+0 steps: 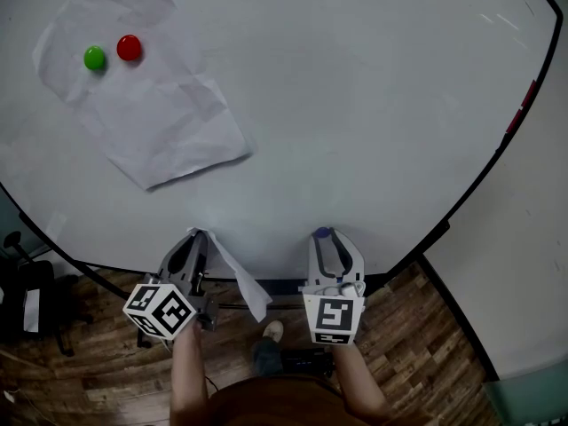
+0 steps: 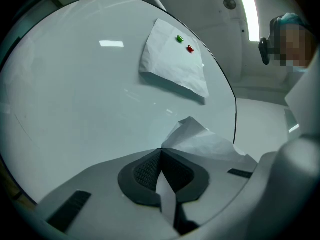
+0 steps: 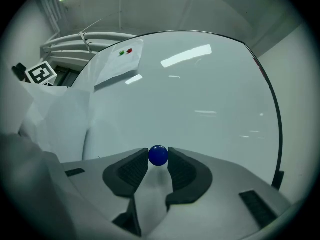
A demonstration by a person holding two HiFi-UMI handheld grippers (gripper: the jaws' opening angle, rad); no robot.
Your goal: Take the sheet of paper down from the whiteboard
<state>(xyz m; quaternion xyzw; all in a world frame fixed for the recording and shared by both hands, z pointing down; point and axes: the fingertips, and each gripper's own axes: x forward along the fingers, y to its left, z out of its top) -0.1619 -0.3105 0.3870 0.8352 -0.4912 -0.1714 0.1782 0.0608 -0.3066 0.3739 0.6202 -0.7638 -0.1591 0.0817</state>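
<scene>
Head view has the sheet of paper [image 1: 240, 280] pinched in the left gripper [image 1: 197, 235], right down at the bottom edge of the whiteboard [image 1: 373, 105]. Nothing pins it to the board, so it looks like it's down and only the tongs hold it. Whether its top edge brushes the board, can't tell. The left gripper view shows those jaws shut tight on a crumpled fold of it, with paper sticking out on both sides of the pads.

The right gripper [image 1: 322, 235] sits just beside it, at the same bottom edge. Its jaws are narrow, clamped on a small blue ball magnet [image 3: 158, 155], presumably the one that held this sheet.

Further out, up in the far left part of the board, a second wrinkled sheet [image 1: 169, 136] hangs under a green magnet [image 1: 95, 58] and a red magnet [image 1: 130, 47].

What could go sideways, going by the look of it:
- The left grip is on a thin folded bit, so a quick swing could slide the paper out or rip it.
- The round magnet sits right at the jaw tips. Too close to the board and it may pop out and snap back on.

Orientation: the held sheet trails from the jaw tips diagonally toward the person's right and back toward their feet. Its long axis follows that line, with the free end hanging off the board over the wood floor [image 1: 417, 327].
</scene>
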